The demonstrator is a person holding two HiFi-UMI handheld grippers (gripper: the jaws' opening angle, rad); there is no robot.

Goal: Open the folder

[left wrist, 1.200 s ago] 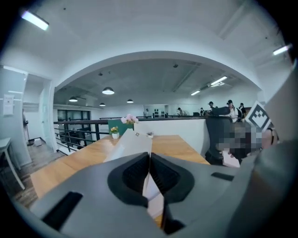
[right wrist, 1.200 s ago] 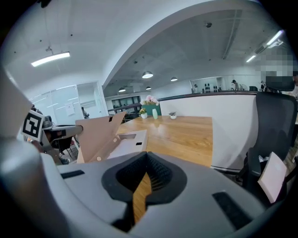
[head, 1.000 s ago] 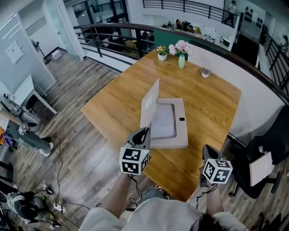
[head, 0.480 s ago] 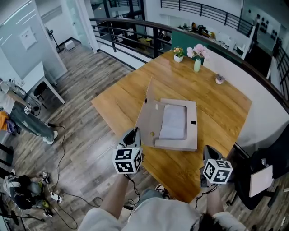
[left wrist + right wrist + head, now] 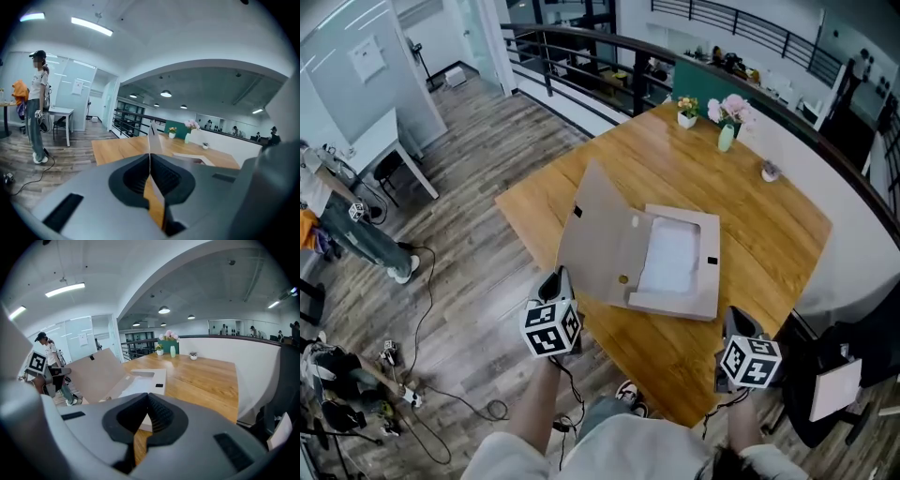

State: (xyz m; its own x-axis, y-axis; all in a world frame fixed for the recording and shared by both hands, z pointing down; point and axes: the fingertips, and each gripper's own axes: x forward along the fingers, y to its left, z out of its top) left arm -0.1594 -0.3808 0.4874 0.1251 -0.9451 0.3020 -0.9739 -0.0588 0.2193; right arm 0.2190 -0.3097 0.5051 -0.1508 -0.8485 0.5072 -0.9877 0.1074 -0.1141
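Folder (image 5: 675, 264) lies mid-counter (image 5: 759, 211), its long axis running near to far. Base is flat; the cover (image 5: 605, 246) is raised and leans left.

Left hand-held gripper (image 5: 150, 161) is the nearer one, clamped on the cover's near-left edge. The cover runs far and right from it.

Right hand-held gripper (image 5: 146, 401): jaws together, empty, at the near counter edge, just near-right of the folder.

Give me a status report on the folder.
Left gripper shut on cover; right gripper shut, empty. Folder open, cover tilted outward, not flat. Nothing blocking.
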